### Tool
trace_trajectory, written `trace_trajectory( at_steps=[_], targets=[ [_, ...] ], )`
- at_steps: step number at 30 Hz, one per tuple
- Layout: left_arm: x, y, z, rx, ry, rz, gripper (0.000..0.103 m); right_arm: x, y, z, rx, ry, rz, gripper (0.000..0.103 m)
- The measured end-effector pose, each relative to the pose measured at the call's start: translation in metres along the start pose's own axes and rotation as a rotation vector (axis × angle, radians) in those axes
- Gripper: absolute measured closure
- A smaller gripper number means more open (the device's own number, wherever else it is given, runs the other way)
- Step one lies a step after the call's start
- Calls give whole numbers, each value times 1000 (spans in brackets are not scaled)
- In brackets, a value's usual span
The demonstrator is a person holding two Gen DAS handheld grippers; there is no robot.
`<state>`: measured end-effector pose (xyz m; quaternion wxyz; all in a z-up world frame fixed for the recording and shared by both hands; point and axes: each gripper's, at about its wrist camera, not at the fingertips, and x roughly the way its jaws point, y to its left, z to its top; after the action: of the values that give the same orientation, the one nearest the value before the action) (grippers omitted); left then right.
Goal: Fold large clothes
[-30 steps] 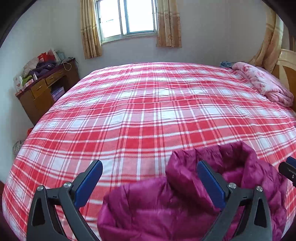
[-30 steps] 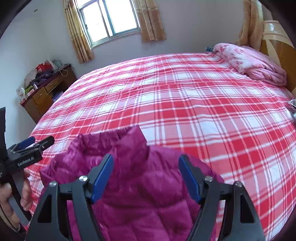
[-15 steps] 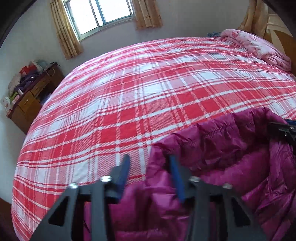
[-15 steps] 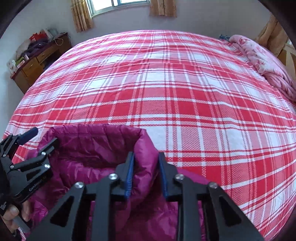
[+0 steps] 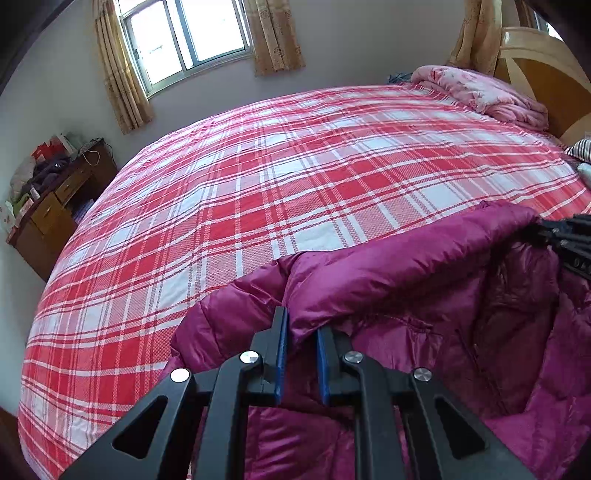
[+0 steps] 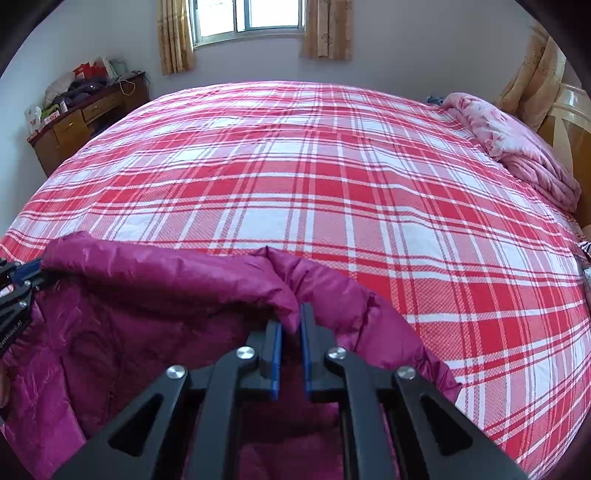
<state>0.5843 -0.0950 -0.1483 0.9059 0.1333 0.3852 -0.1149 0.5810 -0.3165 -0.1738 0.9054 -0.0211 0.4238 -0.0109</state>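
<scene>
A magenta puffer jacket (image 5: 424,302) lies at the near edge of a bed with a red and white plaid cover (image 5: 295,177). My left gripper (image 5: 301,325) is shut on the jacket's upper edge at its left end. My right gripper (image 6: 291,317) is shut on the same edge of the jacket (image 6: 147,306) at its right end. The edge is held stretched between them, a little above the bed (image 6: 314,177). The right gripper's tip shows at the right of the left wrist view (image 5: 565,236); the left gripper's tip shows at the left of the right wrist view (image 6: 18,284).
A folded pink quilt (image 5: 480,92) lies at the far right by the wooden headboard (image 5: 546,74). A cluttered wooden desk (image 5: 51,206) stands left of the bed. A window with curtains (image 6: 251,18) is on the far wall. Striped fabric (image 5: 581,149) lies at the right edge.
Both grippers went from open to shut on the jacket's upper edge, then moved apart and lifted it, so the edge now runs taut between them.
</scene>
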Motion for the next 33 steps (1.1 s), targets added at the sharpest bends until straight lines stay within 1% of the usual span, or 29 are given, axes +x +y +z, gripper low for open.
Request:
trace_trajectory(
  at_steps=[3, 5, 6, 7, 8, 9, 10, 12, 14, 16, 17, 18, 19, 20, 21, 22, 23, 24, 25, 26, 27, 28, 29, 30, 31, 33],
  targets=[
    [-26, 2, 2, -23, -64, -57, 88, 2, 0, -6, -15, -8, -14, 93],
    [-40, 5, 9, -59, -104, -74, 85, 4, -2, -9, -12, -8, -12, 93],
    [-45, 8, 14, -92, -121, -83, 79, 4, -3, -9, -10, -8, -12, 93],
    [-48, 10, 18, -119, -135, -88, 64, 5, -3, -10, -11, -9, -13, 93],
    [-50, 13, 23, -148, -150, -86, 53, 5, -2, -10, -13, -11, -17, 93],
    [-53, 17, 28, -184, -169, -73, 33, 6, -1, -10, -17, -13, -21, 93],
    [-57, 19, 30, -211, -191, -74, 27, 5, -1, -12, -19, -14, -21, 93],
    [-61, 22, 32, -244, -215, -103, 26, 7, -2, -13, -15, -13, -15, 93],
    [-61, 19, 33, -252, -221, -107, 26, 8, -4, -14, -11, -15, -9, 93],
    [-54, 8, 40, -229, -205, -81, 26, 9, -2, -15, -15, -19, -12, 93],
    [-48, 2, 44, -206, -194, -69, 26, 11, -1, -15, -21, -22, -15, 93],
    [-37, -8, 49, -164, -177, -41, 26, 11, 0, -16, -24, -21, -16, 93],
    [-24, -15, 51, -135, -158, 2, 25, 12, 0, -16, -24, -18, -15, 93],
    [-4, -22, 52, -102, -108, 54, 25, 11, -1, -15, -19, -14, -7, 92],
    [16, -28, 49, -73, -36, 86, 25, 10, -3, -15, -8, -11, 6, 92],
    [32, -30, 44, -68, 15, 113, 25, 9, -6, -15, 4, -6, 22, 92],
    [46, -31, 35, -76, 58, 119, 25, 6, -11, -15, 27, -1, 52, 89],
    [54, -32, 28, -82, 82, 109, 25, 1, -13, -16, 37, -4, 64, 86],
    [58, -33, 19, -83, 87, 100, 25, -4, -14, -17, 40, -10, 66, 78],
    [57, -35, 14, -75, 68, 106, 25, -14, -17, -17, 54, -28, 63, 69],
    [55, -36, 11, -68, 53, 109, 25, -25, -18, -16, 73, -50, 62, 65],
    [53, -36, 10, -66, 46, 107, 25, -33, -19, -14, 89, -68, 63, 57],
    [53, -35, 10, -68, 44, 106, 25, -47, -20, -11, 119, -106, 65, 50],
    [54, -35, 10, -71, 46, 104, 25, -59, -19, -8, 145, -143, 61, 48],
    [55, -35, 10, -72, 49, 103, 25, -67, -17, -3, 166, -175, 54, 43],
    [56, -34, 9, -73, 48, 102, 25, -70, -6, 11, 167, -194, 69, 41]
  ],
)
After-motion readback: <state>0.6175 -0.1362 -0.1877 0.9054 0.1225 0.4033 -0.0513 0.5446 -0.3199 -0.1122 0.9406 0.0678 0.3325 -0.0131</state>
